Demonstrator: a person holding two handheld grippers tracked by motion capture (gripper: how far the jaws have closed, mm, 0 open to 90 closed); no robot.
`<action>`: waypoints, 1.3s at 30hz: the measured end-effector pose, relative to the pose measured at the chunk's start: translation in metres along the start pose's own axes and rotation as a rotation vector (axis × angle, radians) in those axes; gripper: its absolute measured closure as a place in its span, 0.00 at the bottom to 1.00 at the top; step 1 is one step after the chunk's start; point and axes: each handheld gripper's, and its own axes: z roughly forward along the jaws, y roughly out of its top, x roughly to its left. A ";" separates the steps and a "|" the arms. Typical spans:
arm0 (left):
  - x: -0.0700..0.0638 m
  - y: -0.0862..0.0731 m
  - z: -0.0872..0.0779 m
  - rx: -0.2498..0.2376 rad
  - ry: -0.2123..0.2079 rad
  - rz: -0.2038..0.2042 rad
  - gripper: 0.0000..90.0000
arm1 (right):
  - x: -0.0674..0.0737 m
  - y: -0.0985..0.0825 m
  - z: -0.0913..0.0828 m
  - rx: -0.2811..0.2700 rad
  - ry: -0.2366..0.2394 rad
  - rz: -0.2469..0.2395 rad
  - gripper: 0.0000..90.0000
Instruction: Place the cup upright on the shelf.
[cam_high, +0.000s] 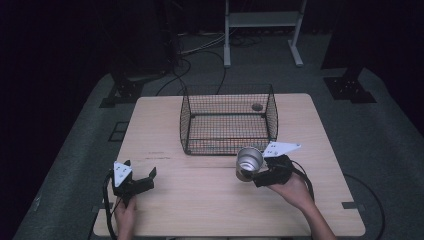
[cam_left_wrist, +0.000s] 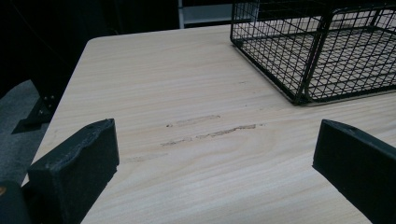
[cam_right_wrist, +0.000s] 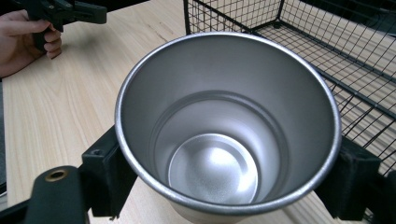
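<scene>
The right tool (cam_high: 260, 176) pinches the steel cup (cam_high: 248, 163) just before the wire basket (cam_high: 227, 120), mouth tipped toward the person, while the left tool (cam_high: 137, 181) rests spread, well apart.

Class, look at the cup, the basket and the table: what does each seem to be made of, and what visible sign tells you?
Cup: probably stainless steel, brushed finish; grey sheen with soft reflections inside.
Basket: thin wire mesh, apparently metal with a black coating; open grid you can see through.
Table: pale wood or wood-look laminate; grain lines show, which one cannot be told.
</scene>
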 end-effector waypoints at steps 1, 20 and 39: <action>0.000 0.000 0.000 0.000 0.000 0.000 0.00 | 0.000 0.003 -0.001 0.002 -0.003 -0.009 0.20; 0.000 0.000 0.000 0.000 -0.001 -0.001 0.00 | -0.004 0.030 -0.008 -0.012 -0.002 -0.022 0.20; 0.000 0.000 0.000 0.003 -0.001 0.000 0.00 | -0.013 0.059 -0.010 -0.009 -0.013 -0.024 0.20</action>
